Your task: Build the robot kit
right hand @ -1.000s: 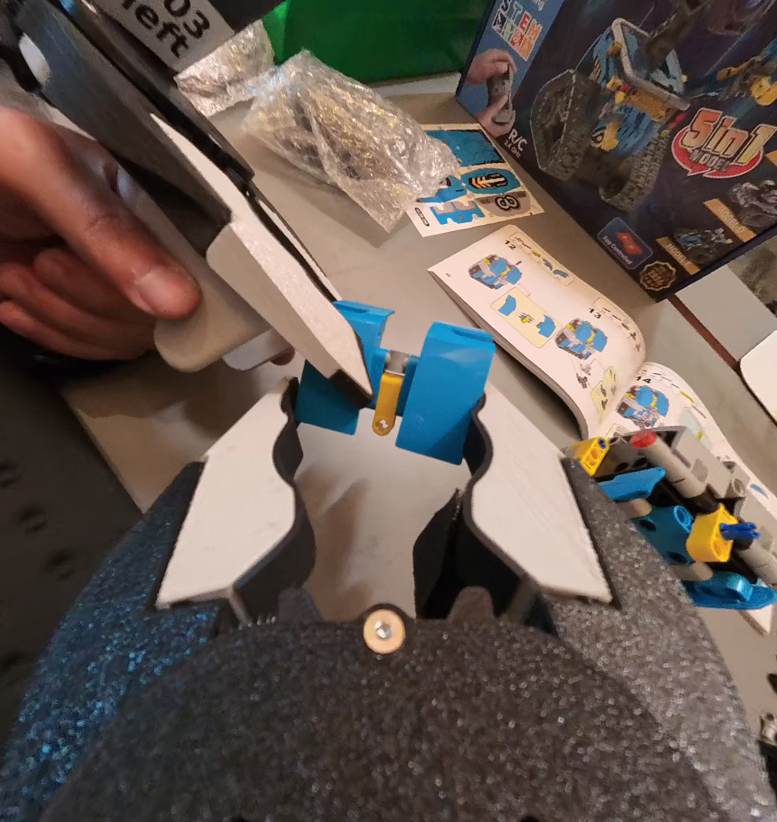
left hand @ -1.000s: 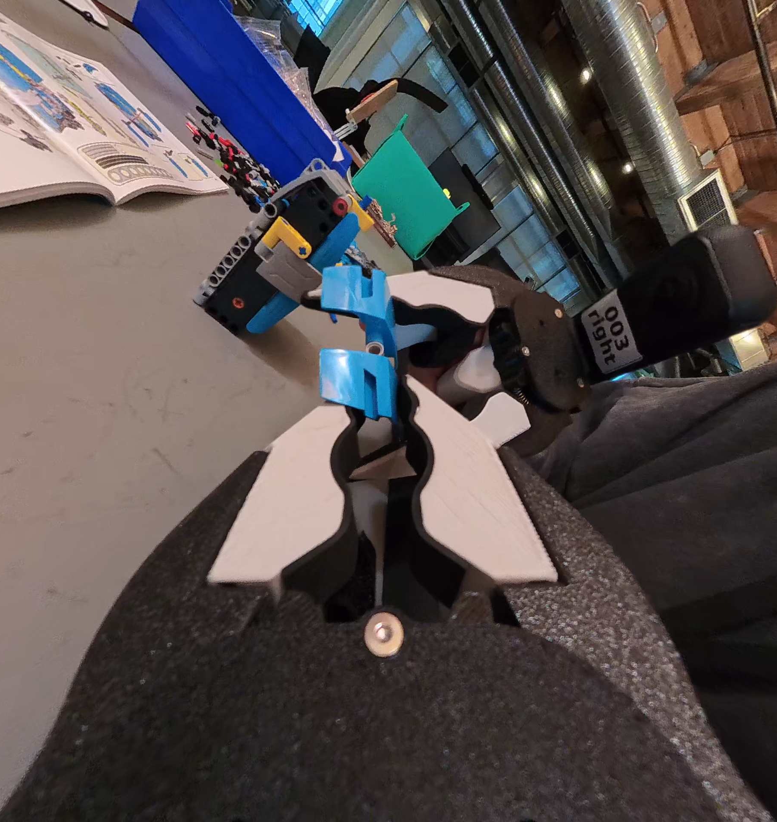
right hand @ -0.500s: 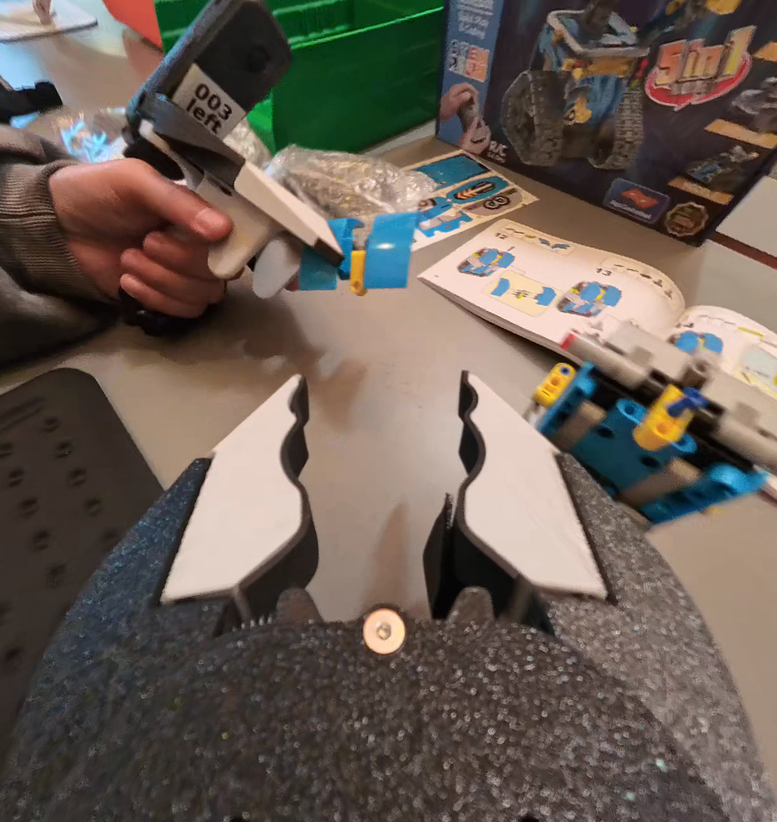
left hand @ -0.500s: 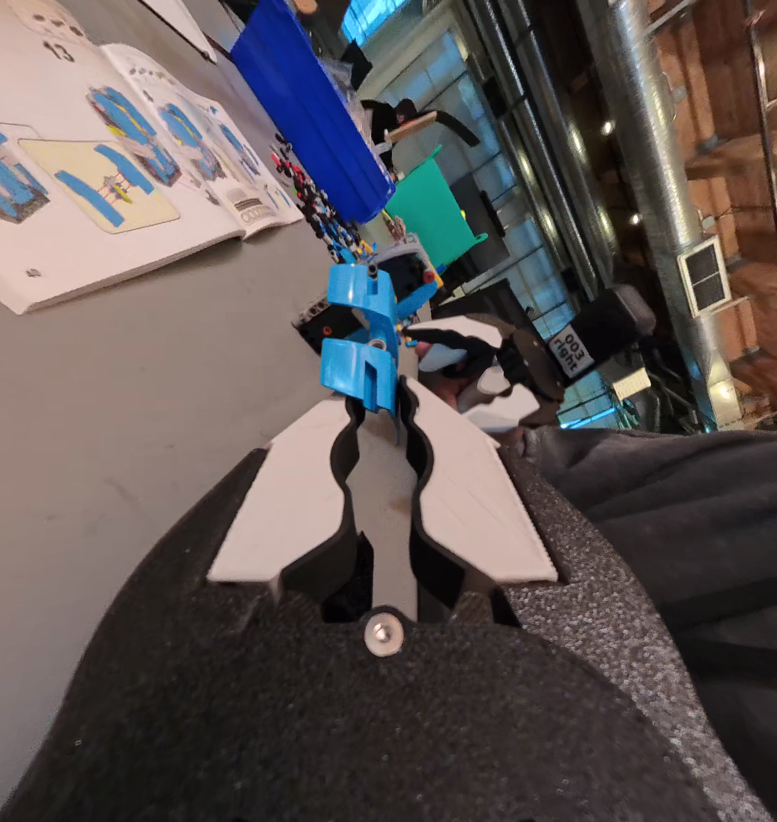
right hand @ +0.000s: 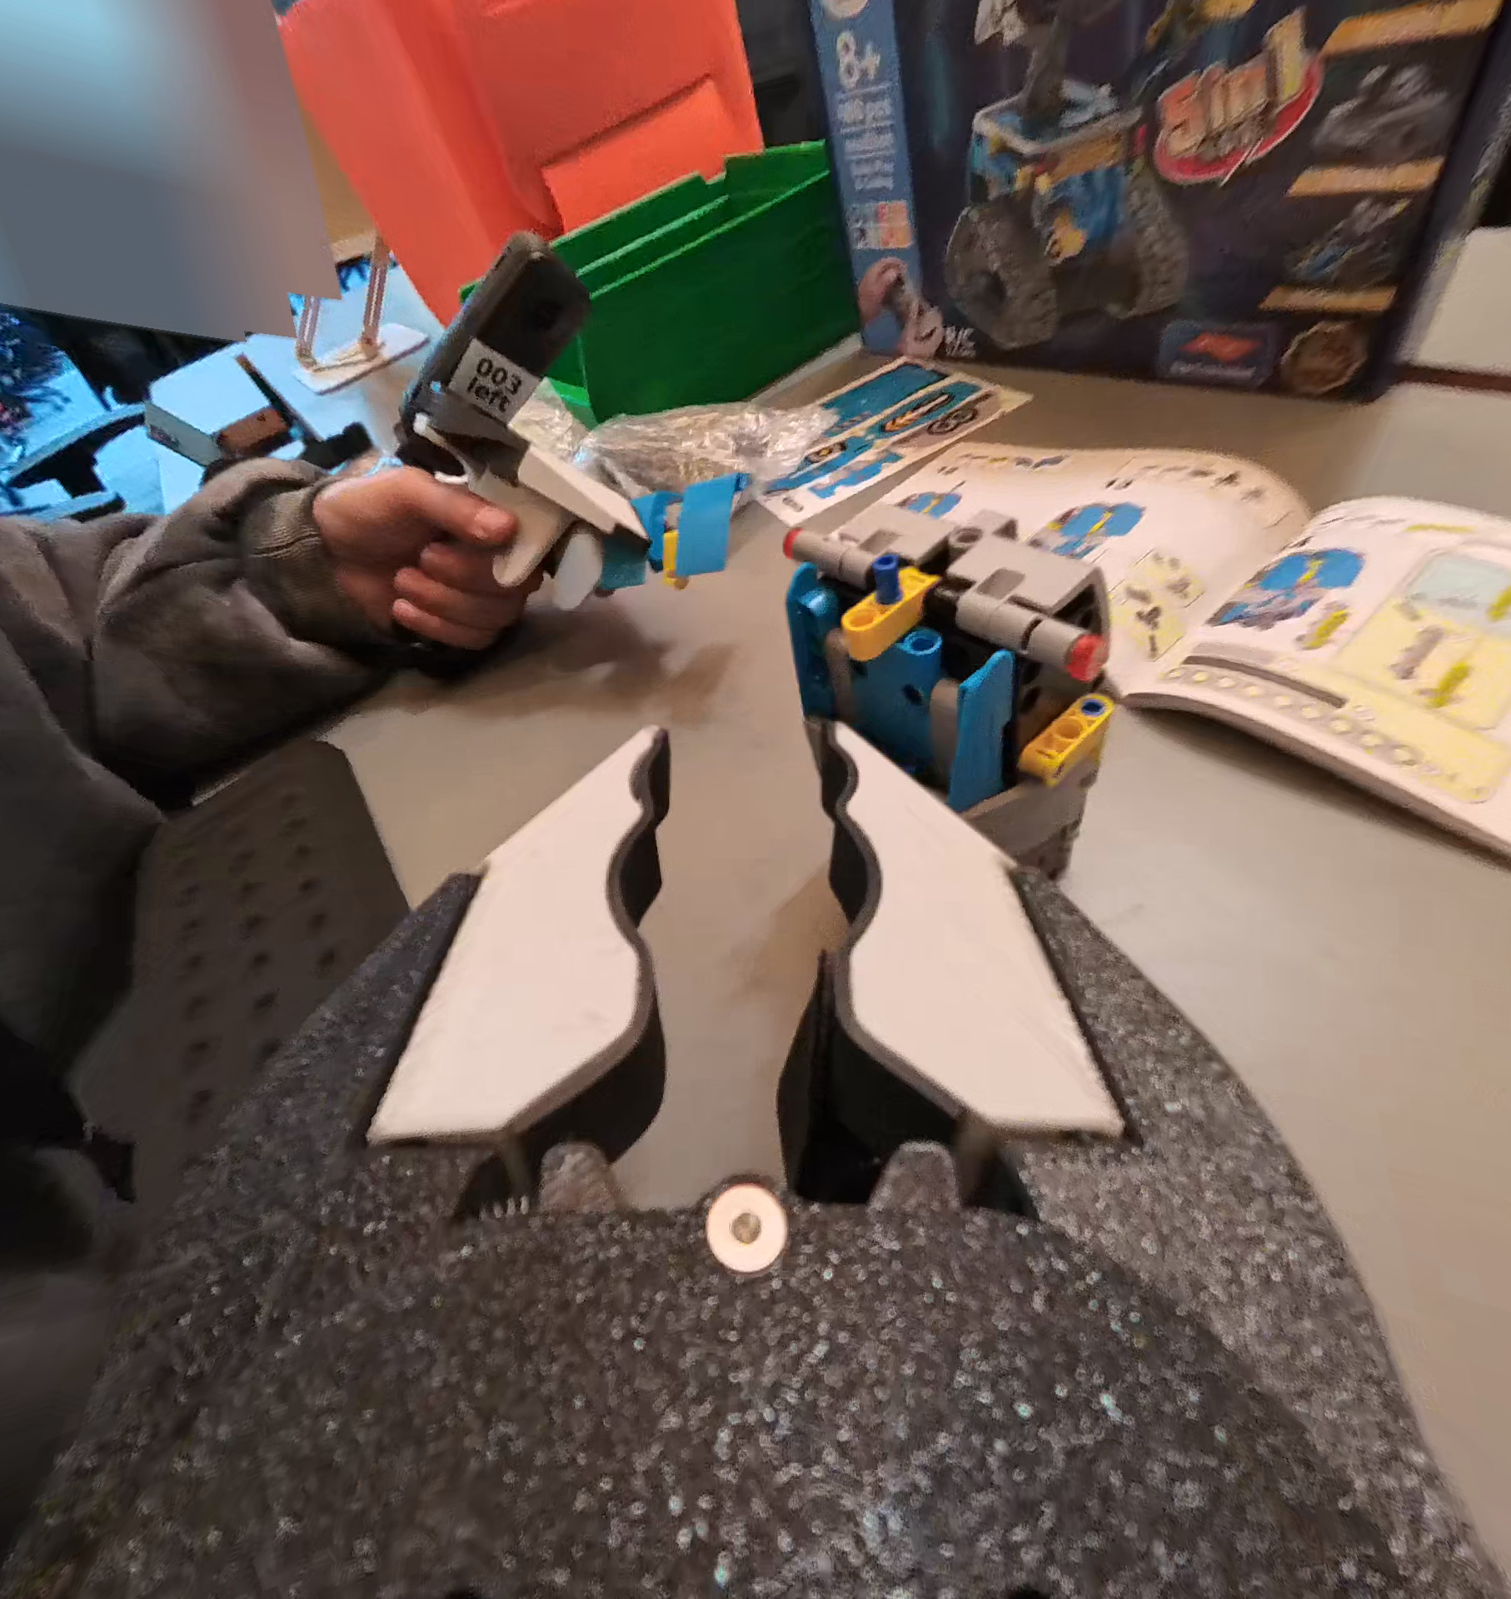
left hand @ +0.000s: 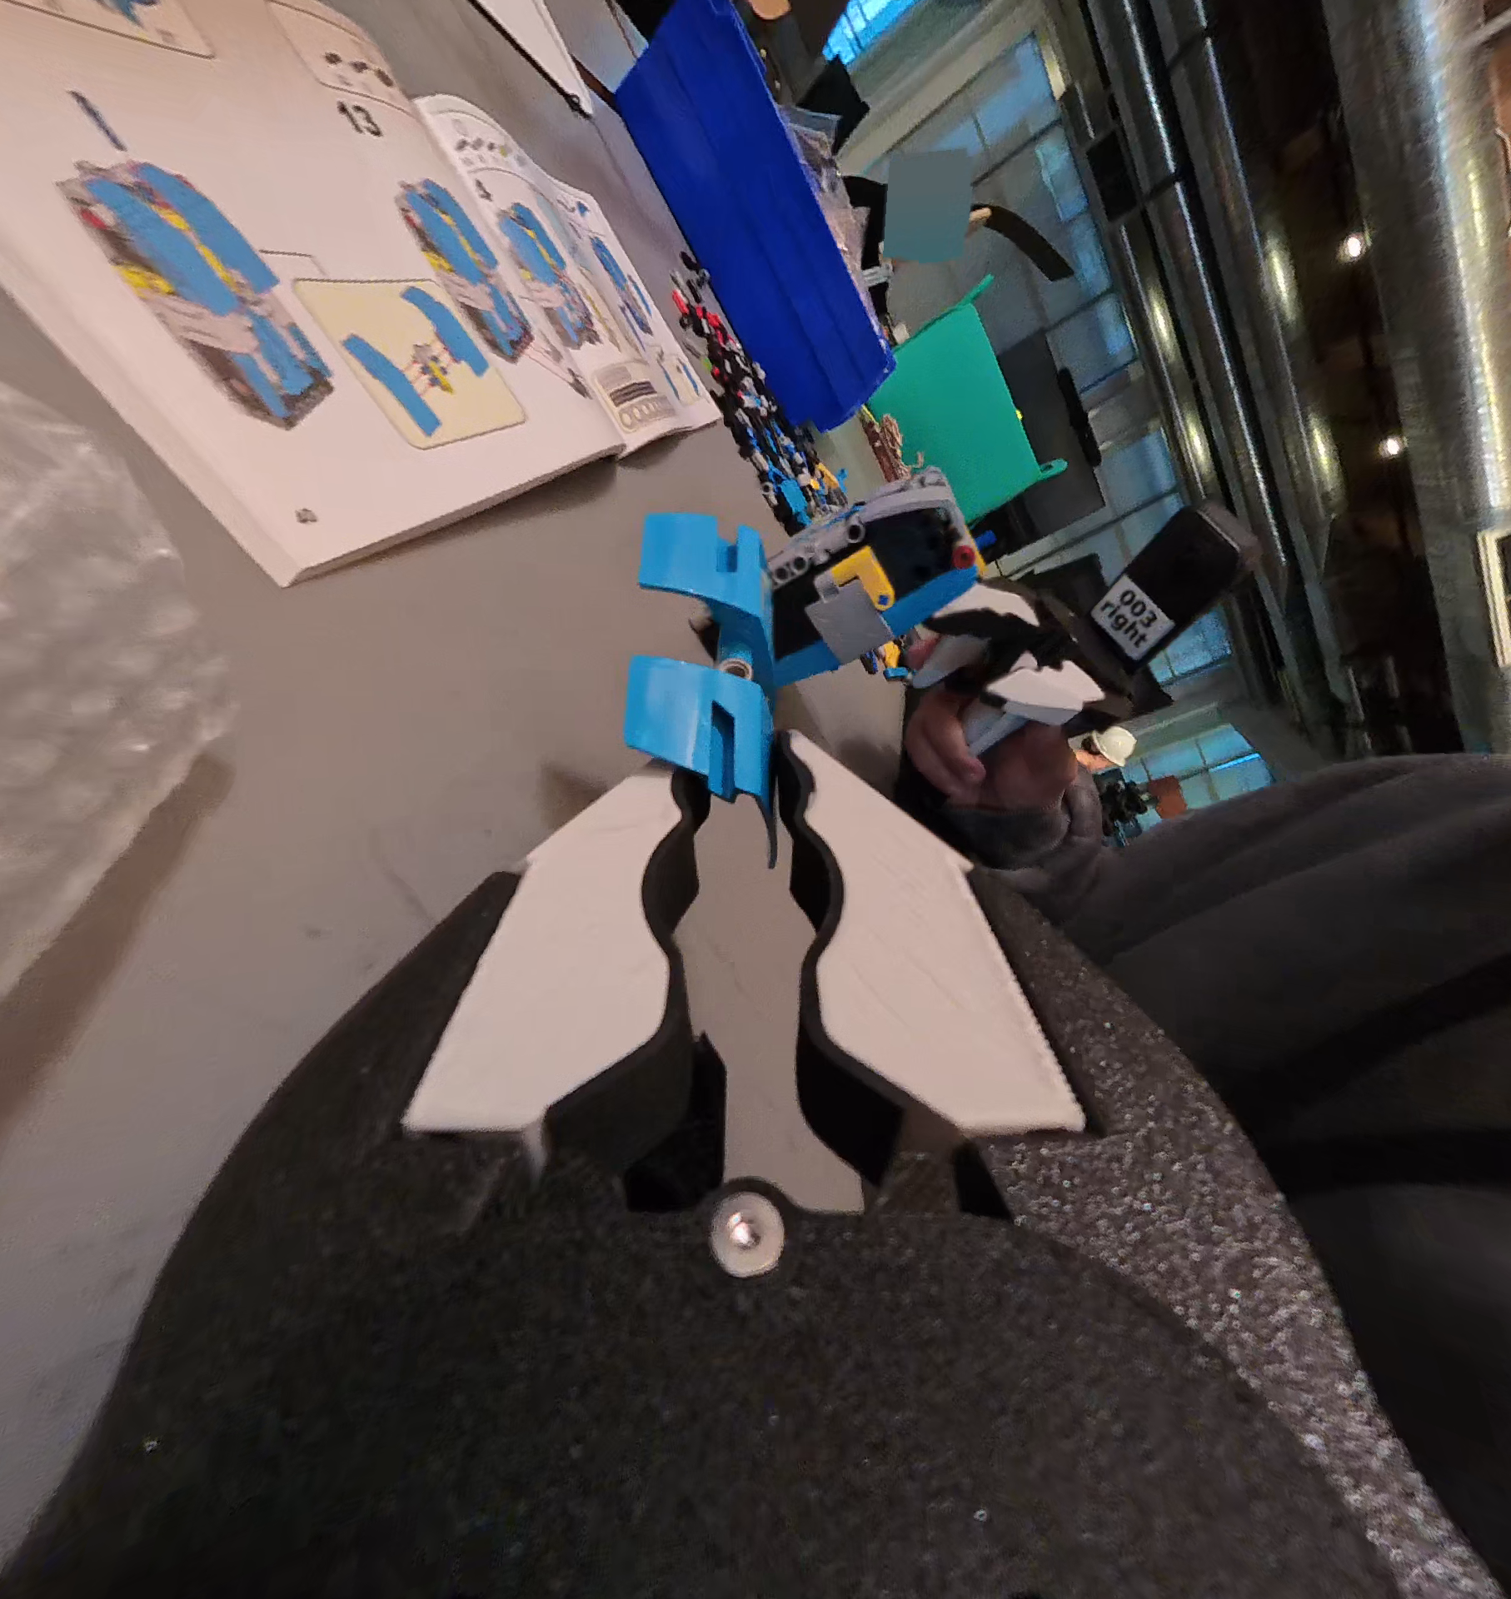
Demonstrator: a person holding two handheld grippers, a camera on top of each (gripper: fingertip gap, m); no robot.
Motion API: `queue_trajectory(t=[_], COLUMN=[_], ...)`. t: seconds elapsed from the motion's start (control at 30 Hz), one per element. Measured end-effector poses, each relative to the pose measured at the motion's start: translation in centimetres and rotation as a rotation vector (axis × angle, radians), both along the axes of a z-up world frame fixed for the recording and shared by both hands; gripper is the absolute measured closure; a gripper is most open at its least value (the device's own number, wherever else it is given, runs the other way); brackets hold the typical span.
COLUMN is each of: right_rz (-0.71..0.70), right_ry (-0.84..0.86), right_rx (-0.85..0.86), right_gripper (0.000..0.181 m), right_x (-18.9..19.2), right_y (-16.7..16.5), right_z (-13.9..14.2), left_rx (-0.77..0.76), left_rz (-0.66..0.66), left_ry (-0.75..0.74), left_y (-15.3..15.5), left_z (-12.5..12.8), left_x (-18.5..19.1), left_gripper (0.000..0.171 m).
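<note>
My left gripper (left hand: 735,766) is shut on a blue curved two-panel part (left hand: 704,683) with a grey pin, held above the grey table. It also shows in the right wrist view (right hand: 622,532), in a person's hand, with the blue part (right hand: 696,536) at its tip. My right gripper (right hand: 742,742) is empty, its jaws a narrow gap apart. Its right fingertip (right hand: 847,761) is right beside a blue, grey and yellow brick model (right hand: 942,658) standing on the table. The model (left hand: 873,588) and the right gripper (left hand: 1007,683) show behind the blue part in the left wrist view.
An open instruction booklet (right hand: 1306,623) lies right of the model. A dark toy box (right hand: 1167,173), green bin (right hand: 700,285), orange bin (right hand: 510,112), plastic bag (right hand: 700,433) and sticker sheet (right hand: 899,415) stand behind. A blue bin (left hand: 752,242) and loose small parts (left hand: 752,407) lie farther off. The gap from one gripper's tips to the other's is roughly 15 centimetres.
My right gripper let go of the blue part, pulled away, moved beside the brick model and narrowed its jaws. My left gripper kept the blue part and drew back to the left.
</note>
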State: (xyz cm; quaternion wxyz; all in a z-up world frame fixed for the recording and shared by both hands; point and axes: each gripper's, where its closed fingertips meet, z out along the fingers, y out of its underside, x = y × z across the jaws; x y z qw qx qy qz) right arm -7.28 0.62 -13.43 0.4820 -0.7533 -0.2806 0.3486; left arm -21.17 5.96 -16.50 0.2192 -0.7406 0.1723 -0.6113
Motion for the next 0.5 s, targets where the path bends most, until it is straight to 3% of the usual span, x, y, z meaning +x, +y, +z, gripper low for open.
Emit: queue_trajectory(t=[0.23, 0.5], right_rz=[0.071, 0.108], right_ry=[-0.081, 0.043], right_rx=[-0.085, -0.176], right_gripper=[0.149, 0.150], right_x=[-1.6, -1.7], right_y=[0.1, 0.4], right_z=[-2.5, -2.2], left_rx=[0.046, 0.109], left_rz=[0.011, -0.027], left_ry=[0.089, 0.081], left_y=[0.4, 1.0], left_z=[-0.9, -0.5], left_x=[0.8, 2.5], left_gripper=[0.158, 0.158])
